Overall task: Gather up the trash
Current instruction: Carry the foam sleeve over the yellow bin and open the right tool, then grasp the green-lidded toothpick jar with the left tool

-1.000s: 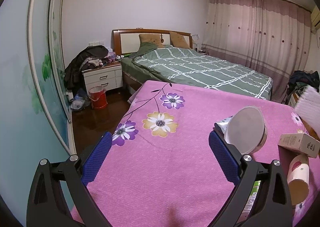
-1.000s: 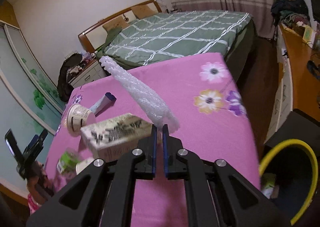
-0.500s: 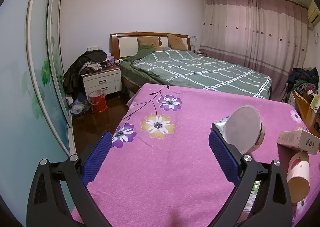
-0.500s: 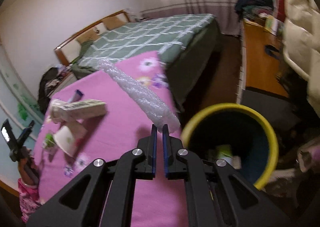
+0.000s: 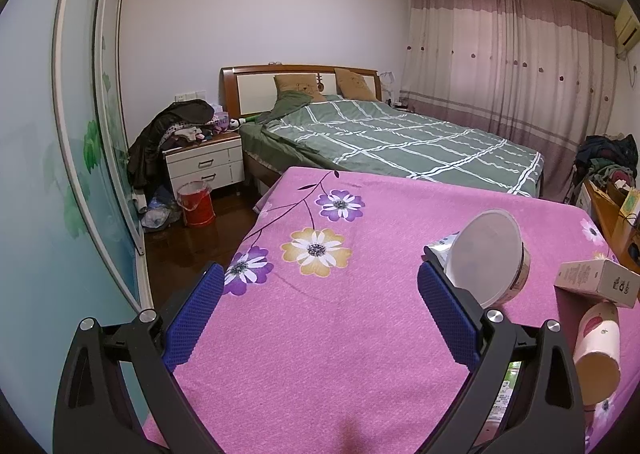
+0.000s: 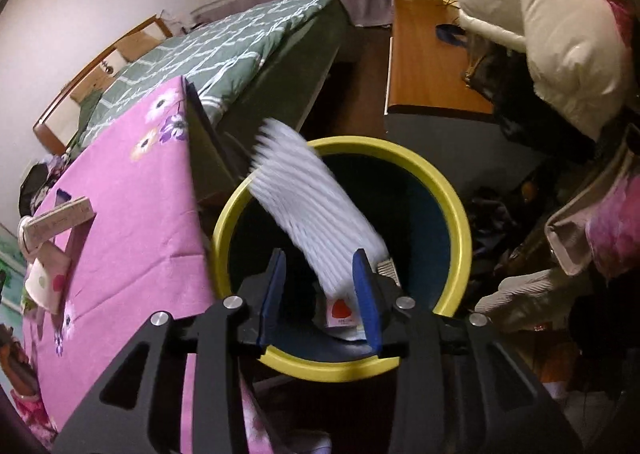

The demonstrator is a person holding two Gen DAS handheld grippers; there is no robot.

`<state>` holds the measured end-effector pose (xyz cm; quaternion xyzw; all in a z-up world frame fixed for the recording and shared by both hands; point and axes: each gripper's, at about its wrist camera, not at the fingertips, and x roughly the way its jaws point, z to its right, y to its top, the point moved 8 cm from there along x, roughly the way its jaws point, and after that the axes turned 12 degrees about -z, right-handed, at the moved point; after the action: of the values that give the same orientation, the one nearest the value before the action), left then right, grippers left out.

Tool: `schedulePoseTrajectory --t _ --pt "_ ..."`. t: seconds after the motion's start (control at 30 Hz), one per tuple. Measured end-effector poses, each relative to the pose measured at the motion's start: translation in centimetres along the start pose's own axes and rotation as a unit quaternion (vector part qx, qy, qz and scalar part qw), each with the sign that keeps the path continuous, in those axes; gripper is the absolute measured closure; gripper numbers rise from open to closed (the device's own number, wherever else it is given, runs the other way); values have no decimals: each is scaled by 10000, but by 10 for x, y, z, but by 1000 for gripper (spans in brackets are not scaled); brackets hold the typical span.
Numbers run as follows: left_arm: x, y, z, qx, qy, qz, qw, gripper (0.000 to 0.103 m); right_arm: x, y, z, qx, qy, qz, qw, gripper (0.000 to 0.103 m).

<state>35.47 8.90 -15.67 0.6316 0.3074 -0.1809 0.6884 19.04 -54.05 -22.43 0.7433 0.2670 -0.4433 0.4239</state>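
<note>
My right gripper (image 6: 319, 258) hangs over a yellow-rimmed trash bin (image 6: 452, 190) beside the pink table, and its jaws are opening. A white roll of bubble wrap (image 6: 312, 206), blurred by motion, has its lower end between the fingers, and the pads no longer press on it. Some trash lies inside the bin. My left gripper (image 5: 318, 274) stands open and holds nothing above the pink flowered tablecloth (image 5: 320, 354). To its right lie a round plastic tub (image 5: 490, 258), a carton box (image 5: 596, 282) and a paper cup (image 5: 598, 350). The box (image 6: 60, 220) and cup (image 6: 46, 282) also show in the right wrist view.
A bed with a green checked cover (image 5: 400, 138) stands behind the table. A nightstand (image 5: 204, 164) and a red bucket (image 5: 196, 204) are at the left. A wooden desk (image 6: 424, 58) and a pale puffy jacket (image 6: 560, 26) are close to the bin.
My right gripper swung from over the table to above the bin and tipped downward. Its jaws parted and the bubble wrap came loose. My left gripper stayed put.
</note>
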Motion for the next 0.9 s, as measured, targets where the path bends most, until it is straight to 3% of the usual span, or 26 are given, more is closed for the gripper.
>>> schedulePoseTrajectory --t 0.13,0.33,0.5,0.6,0.73,0.9 --pt "0 0 2 37 -17 -6 10000 7 -25 22 -47 -316 313 686 9967 64" --pt "0 0 1 -11 -56 -33 10000 7 -46 65 -148 -759 828 1812 9770 47" --pt "4 -1 1 -57 -187 -123 9997 7 -33 94 -197 -915 449 2499 9629 46" --pt "3 -2 9 50 -371 -92 9993 7 -13 92 -208 -1131 190 2406 9638 46" --pt "-4 -7 36 254 -1002 -276 9943 7 3 89 -203 -1232 -57 2251 9665 40" --pt "-15 -27 84 690 -1810 -759 9781 7 3 90 -202 -1178 22 2247 9673 36"
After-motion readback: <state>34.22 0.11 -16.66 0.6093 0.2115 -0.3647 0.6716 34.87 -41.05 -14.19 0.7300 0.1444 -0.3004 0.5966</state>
